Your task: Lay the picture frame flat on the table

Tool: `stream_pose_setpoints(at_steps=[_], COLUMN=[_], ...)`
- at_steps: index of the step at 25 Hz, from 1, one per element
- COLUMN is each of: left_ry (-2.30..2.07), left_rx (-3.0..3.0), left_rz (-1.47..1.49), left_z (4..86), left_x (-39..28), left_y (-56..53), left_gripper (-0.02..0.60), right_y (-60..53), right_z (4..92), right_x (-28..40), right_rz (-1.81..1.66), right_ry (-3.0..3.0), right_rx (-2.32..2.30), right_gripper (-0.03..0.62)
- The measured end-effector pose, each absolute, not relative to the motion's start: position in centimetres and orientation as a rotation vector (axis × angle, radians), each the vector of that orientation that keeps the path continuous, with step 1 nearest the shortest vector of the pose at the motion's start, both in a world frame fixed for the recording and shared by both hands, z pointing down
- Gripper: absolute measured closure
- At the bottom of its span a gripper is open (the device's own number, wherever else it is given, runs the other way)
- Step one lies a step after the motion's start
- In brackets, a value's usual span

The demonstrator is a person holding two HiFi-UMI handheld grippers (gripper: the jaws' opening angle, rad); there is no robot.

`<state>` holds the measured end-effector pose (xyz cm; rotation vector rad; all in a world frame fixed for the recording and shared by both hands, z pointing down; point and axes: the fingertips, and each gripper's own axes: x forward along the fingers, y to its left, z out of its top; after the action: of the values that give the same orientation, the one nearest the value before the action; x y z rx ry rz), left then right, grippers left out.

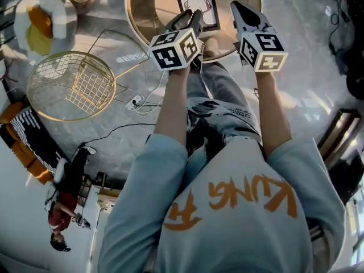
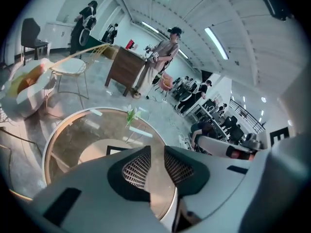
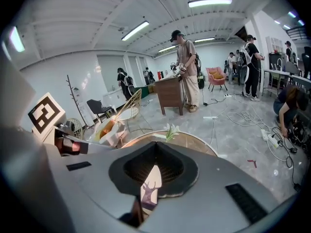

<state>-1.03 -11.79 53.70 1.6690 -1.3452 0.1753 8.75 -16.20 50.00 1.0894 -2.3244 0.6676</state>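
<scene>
A black picture frame [image 1: 197, 7] with a deer print rests on the round glass table [image 1: 132, 16]; from above I see its whole face. My left gripper [image 1: 190, 17] hovers over the frame's near left corner, jaws a narrow gap apart with nothing between them. In the left gripper view [image 2: 156, 147] only table glass and a corner of the frame [image 2: 114, 150] show. My right gripper [image 1: 236, 5] hangs just right of the frame with its tips together. Past the right gripper's jaws [image 3: 155, 143] I glimpse the deer print [image 3: 148, 191]. Neither gripper touches the frame.
A gold wire chair [image 1: 71, 84] stands left of the table, a white seat with an orange cushion [image 1: 42, 19] beyond it. A power strip and cables [image 1: 136, 101] lie on the floor. Artificial flowers [image 3: 170, 130] sit at the table's far edge. Several people stand at desks behind.
</scene>
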Motion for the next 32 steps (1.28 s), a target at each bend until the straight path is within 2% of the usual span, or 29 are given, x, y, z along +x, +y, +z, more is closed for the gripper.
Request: stream_pose_setpoints(at_steps=[8,17,32], left_ry=[-1.587,-1.885,-2.189], left_rx=[1.731,1.895,2.055], left_rz=[0.056,0.039,-0.064], left_z=[44.7,32.8,18.3], left_x=[-2.9,-5.4,-9.8], left_y=[-12.0,-12.2,-12.3], left_gripper=[0.549,0.56,0.56], right_y=[-16.3,-17.6,-17.9], right_z=[43.9,33.7,20.1], right_x=[7.9,6.5,2.8], right_rz=[0.646,0.602,0.189], right_ry=[-2.436,-2.65,-2.856], right_rx=[1.139,1.183,1.119], right_gripper=[0.595,0.597,0.597])
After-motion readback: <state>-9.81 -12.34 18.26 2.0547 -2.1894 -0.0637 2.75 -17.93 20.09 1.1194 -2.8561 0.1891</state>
